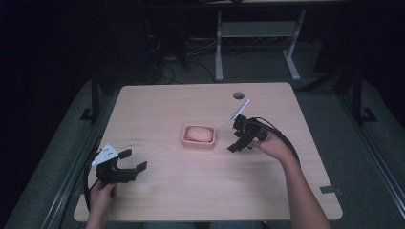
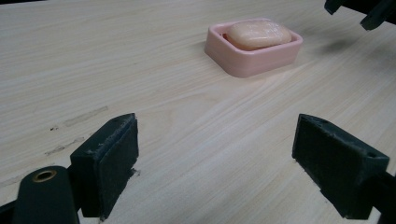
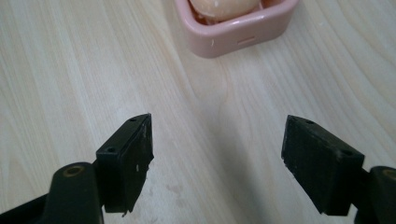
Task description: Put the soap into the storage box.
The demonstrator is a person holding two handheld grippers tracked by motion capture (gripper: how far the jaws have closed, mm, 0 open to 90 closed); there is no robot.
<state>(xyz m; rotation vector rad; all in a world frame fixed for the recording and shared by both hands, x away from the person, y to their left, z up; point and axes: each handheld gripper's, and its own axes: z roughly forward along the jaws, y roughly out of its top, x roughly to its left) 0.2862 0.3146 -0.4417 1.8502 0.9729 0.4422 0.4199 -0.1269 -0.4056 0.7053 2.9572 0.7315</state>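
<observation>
So on the left, near edge of the table (image 1: 157, 100), the left gripper (image 1: 132, 160) sits low over the wood with its jaws spread wide and nothing between them. A hand (image 1: 101, 194) holds it from below, cable looping off to the left. In the left gripper view its pads (image 2: 108, 164) are apart over bare wood, with a few faint scuff marks on the surface off to their left.

Middle of the table is the pink dish (image 1: 199, 137) with the soap (image 1: 199, 133) lying inside it, a pale peachy bar. It's well apart from the left gripper, farther in and to the right.

Just right of the dish is the right gripper (image 1: 239, 144), tilted down toward the table with its jaws parted and empty. It's near the dish but not touching it. The right gripper view looks down at the dish (image 3: 236, 29) right ahead of the jaws, soap (image 3: 224, 8) peeking over the rim.

There's also a round dark hole (image 1: 239, 95) in the tabletop at the far side.
</observation>
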